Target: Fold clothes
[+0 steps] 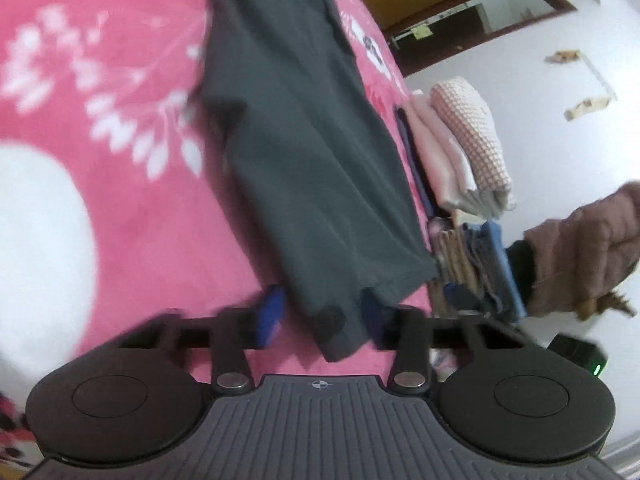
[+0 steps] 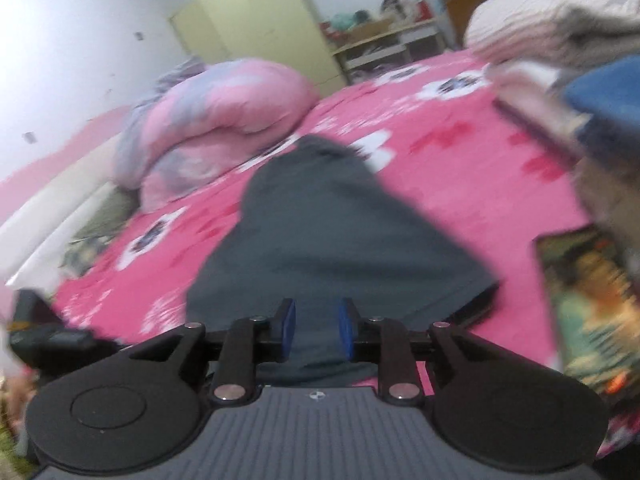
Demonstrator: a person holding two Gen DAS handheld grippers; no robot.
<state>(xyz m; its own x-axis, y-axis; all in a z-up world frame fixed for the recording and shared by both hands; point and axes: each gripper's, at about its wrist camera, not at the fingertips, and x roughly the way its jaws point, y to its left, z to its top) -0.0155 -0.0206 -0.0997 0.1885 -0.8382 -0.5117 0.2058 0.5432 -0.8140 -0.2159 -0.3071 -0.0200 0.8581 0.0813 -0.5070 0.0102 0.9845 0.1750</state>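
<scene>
The dark grey cotton T-shirt [image 1: 304, 152] lies spread lengthwise on the bright pink floral fleece bedspread [image 1: 120, 208], its hem nearest both cameras and its far end running off toward twelve o'clock. In the left wrist view the left gripper [image 1: 320, 316] has its blue-padded fingers [image 1: 270, 314] spread, one either side of a hem corner that hangs between them; whether either pad touches the cloth cannot be told through the blur. In the right wrist view the right gripper [image 2: 316, 330] likewise has its fingers [image 2: 289, 328] parted with the grey fabric [image 2: 320, 216] running between them and under the bar, not visibly pinched. In my judgement both tools are stationed at the hem so that edge can be lifted and carried over as one. The shirt shows a narrowed shape that would fit either a garment partly folded or one merely laid out. At three o'clock in the left view, a stack of folded pink, checked and blue garments [image 1: 464, 152] sits at the bed's edge, presumably placed clear of the working area; a brown quilted sleeve [image 1: 592, 248] is beyond it. The right view shows a rolled pink and lilac duvet [image 2: 216, 120] at ten o'clock, a pale yellow-green wardrobe [image 2: 256, 24] at twelve, and white walls.
</scene>
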